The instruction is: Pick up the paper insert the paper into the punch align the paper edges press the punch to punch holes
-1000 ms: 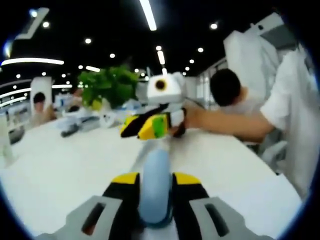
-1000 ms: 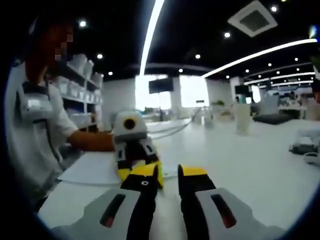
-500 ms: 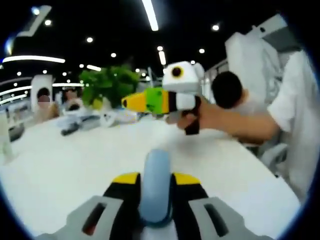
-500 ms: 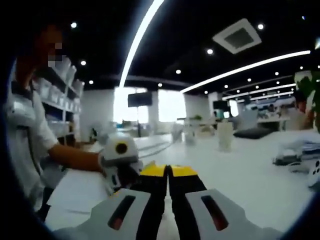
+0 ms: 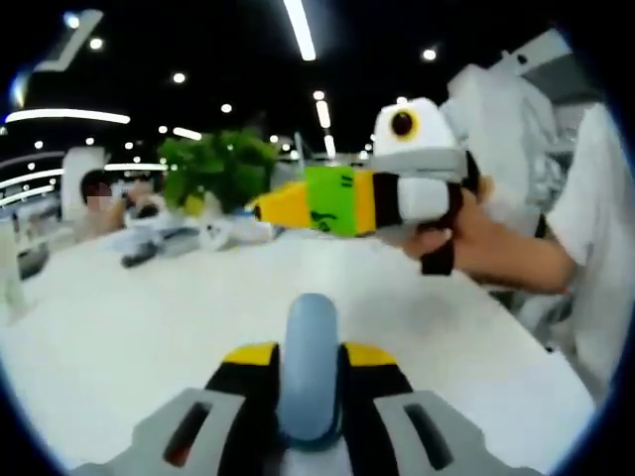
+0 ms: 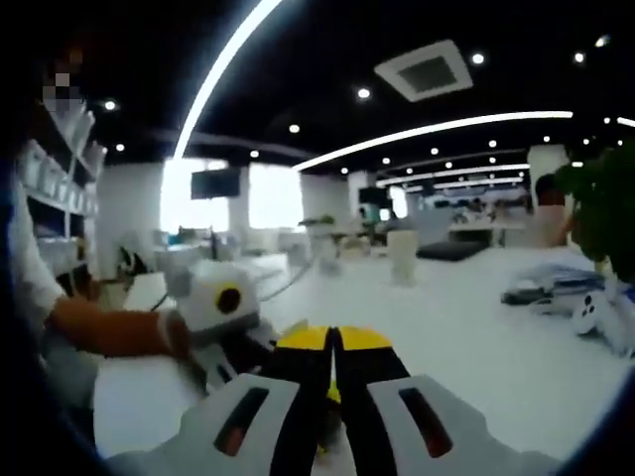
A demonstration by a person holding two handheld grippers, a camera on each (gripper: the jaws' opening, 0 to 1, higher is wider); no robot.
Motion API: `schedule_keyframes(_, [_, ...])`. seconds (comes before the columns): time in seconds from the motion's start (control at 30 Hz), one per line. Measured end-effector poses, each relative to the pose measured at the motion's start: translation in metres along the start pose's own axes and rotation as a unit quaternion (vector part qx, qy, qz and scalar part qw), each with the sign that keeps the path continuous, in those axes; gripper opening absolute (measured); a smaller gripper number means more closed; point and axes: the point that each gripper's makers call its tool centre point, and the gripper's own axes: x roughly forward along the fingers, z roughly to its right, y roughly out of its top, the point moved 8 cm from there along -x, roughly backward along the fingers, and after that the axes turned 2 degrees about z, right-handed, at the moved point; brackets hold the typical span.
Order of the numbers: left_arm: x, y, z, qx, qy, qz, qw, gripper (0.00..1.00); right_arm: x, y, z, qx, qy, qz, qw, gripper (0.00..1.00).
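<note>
In the left gripper view, the left gripper [image 5: 311, 359] has its 2 jaws closed around a pale blue rounded piece [image 5: 311, 372], which stands up between the yellow tips; this is probably the handle of the punch, but I cannot tell for sure. Beyond it lies the white table [image 5: 129, 327], and at the lower right edge a white sheet of paper [image 5: 541, 416] rests flat on the table. The right gripper [image 5: 332, 201] comes into this view from the right, raised above the table and held by a hand [image 5: 466, 233], with its yellow and green jaws pointing to the left. A green plant [image 5: 213, 169] stands far behind it. In the right gripper view, the right gripper [image 6: 335, 347] shows its 2 jaws pressed together, with nothing visible between them. The left gripper [image 6: 223, 317] appears here at the left (held by a hand [image 6: 149, 332] with a bare forearm), low over the table [image 6: 476, 337]. At the right edge there is the plant [image 6: 605, 208] again.
</note>
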Motion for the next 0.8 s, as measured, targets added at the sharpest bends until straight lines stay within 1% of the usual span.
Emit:
schedule_keyframes(0.03, [0.000, 0.000, 0.000, 0.001, 0.000, 0.000, 1.0000, 0.26, 0.003, 0.000, -0.003, -0.003, -0.010, -0.005, 0.9999, 0.05])
schedule_keyframes(0.13, [0.001, 0.000, 0.000, 0.001, 0.000, 0.000, 1.0000, 0.26, 0.011, -0.001, -0.016, -0.014, -0.018, -0.010, 0.9997, 0.05])
schedule_keyframes(0.27, [0.001, 0.000, -0.001, 0.002, 0.000, 0.000, 1.0000, 0.26, 0.017, -0.010, -0.021, -0.024, -0.030, -0.032, 0.9988, 0.05])
schedule_keyframes(0.47, [0.001, 0.000, -0.001, 0.002, 0.000, 0.000, 1.0000, 0.26, 0.018, -0.023, -0.024, -0.040, -0.041, -0.049, 0.9972, 0.05])
schedule_keyframes(0.5, [0.001, 0.000, -0.001, 0.002, 0.000, 0.000, 1.0000, 0.26, 0.016, -0.022, -0.025, -0.047, -0.039, -0.037, 0.9975, 0.05])
schedule_keyframes(0.57, [0.001, 0.000, -0.001, 0.003, -0.001, -0.001, 1.0000, 0.26, 0.016, -0.022, -0.025, -0.043, -0.043, -0.042, 0.9973, 0.05])
schedule_keyframes(0.8, [0.001, 0.000, -0.001, 0.002, -0.001, 0.000, 1.0000, 0.26, 0.016, -0.022, -0.025, -0.067, -0.050, -0.040, 0.9957, 0.04])
